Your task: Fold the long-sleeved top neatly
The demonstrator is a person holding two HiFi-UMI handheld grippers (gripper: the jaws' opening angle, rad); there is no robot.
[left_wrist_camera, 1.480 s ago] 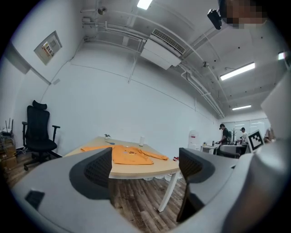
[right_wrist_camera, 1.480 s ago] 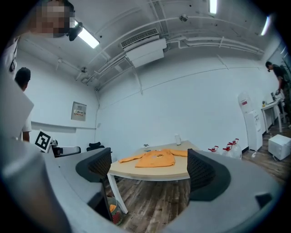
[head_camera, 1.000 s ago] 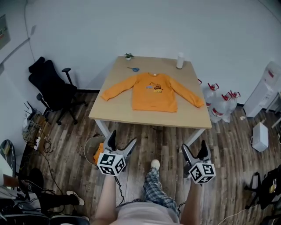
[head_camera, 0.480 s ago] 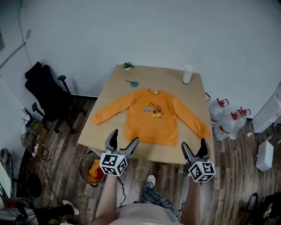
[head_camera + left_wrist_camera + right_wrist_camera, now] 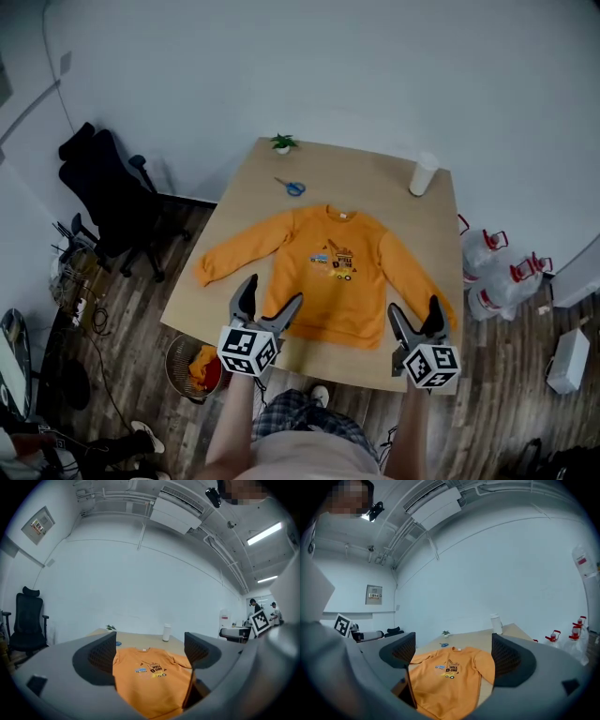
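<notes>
An orange long-sleeved top (image 5: 330, 272) with a small printed picture on its chest lies flat and face up on the wooden table (image 5: 375, 192), both sleeves spread outward. My left gripper (image 5: 269, 302) hovers open over the hem's near left corner. Off the top's near right side, my right gripper (image 5: 412, 315) is open too, close to the right cuff. Neither holds anything. The top (image 5: 152, 677) fills the gap between the left jaws, and it (image 5: 447, 677) shows likewise between the right jaws.
Blue scissors (image 5: 291, 187), a small potted plant (image 5: 282, 142) and a white cup (image 5: 423, 174) stand at the table's far side. A black office chair (image 5: 108, 192) is at left, a bin (image 5: 192, 364) under the near left corner, water jugs (image 5: 511, 281) at right.
The table and top have come much closer and lower in the head view as the person walked up. Both grippers stayed open and now reach the top's near edge.
</notes>
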